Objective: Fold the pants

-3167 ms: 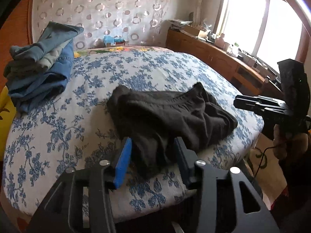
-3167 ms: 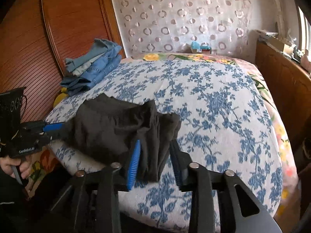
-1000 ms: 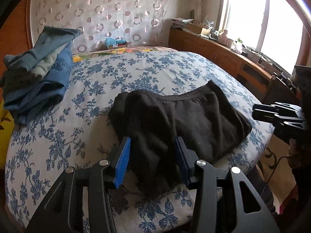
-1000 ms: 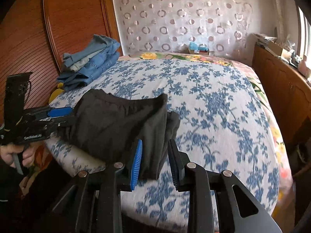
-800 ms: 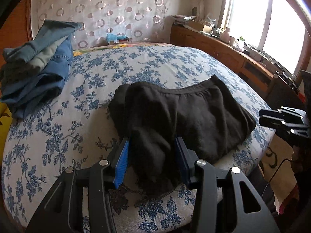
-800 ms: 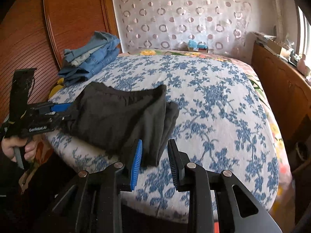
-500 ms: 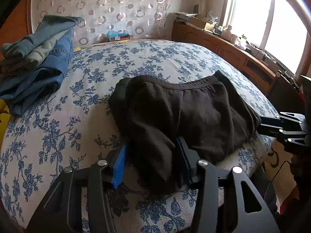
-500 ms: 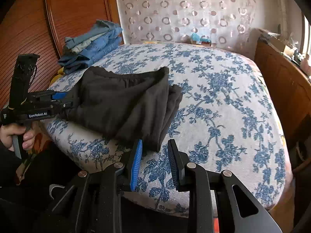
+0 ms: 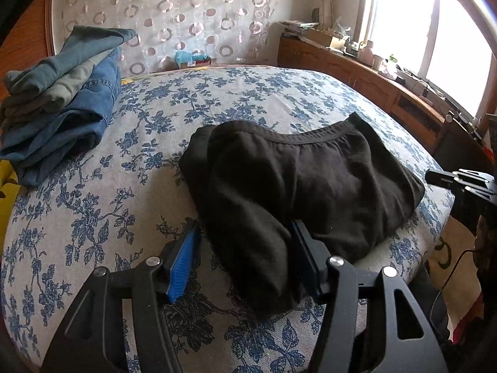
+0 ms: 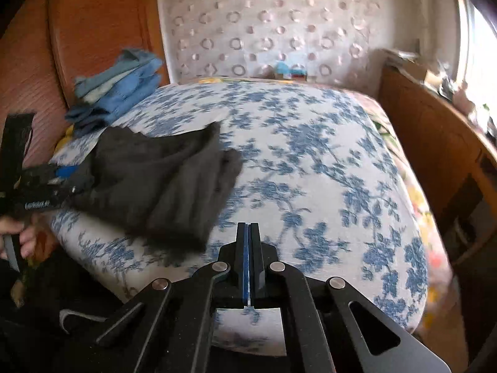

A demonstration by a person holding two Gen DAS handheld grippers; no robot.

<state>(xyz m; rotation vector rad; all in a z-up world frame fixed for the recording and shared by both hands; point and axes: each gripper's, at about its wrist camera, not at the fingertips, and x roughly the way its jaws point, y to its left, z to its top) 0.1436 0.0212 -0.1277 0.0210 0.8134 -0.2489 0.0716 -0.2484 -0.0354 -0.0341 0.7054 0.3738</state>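
The black pants (image 9: pixel 298 180) lie folded into a thick bundle on the blue floral bed (image 9: pixel 93 205), near its front edge. My left gripper (image 9: pixel 245 242) is open, its jaws wide on either side of the bundle's near end, with the cloth lying loose between them. The pants also show in the right wrist view (image 10: pixel 161 180), blurred. My right gripper (image 10: pixel 248 233) is shut and empty, off the pants' right edge, above the bed's front edge. It shows in the left wrist view (image 9: pixel 456 180) at the far right.
A stack of folded jeans and green trousers (image 9: pixel 59 99) sits at the bed's back left by the wooden headboard (image 10: pixel 93 31). A wooden cabinet (image 9: pixel 357 71) with clutter runs under the window on the right. A patterned curtain (image 9: pixel 186 15) hangs behind.
My right gripper has let go of the pants, pulled back off their right edge and closed. My left gripper's jaws have spread wider. The pants have settled on the bed.
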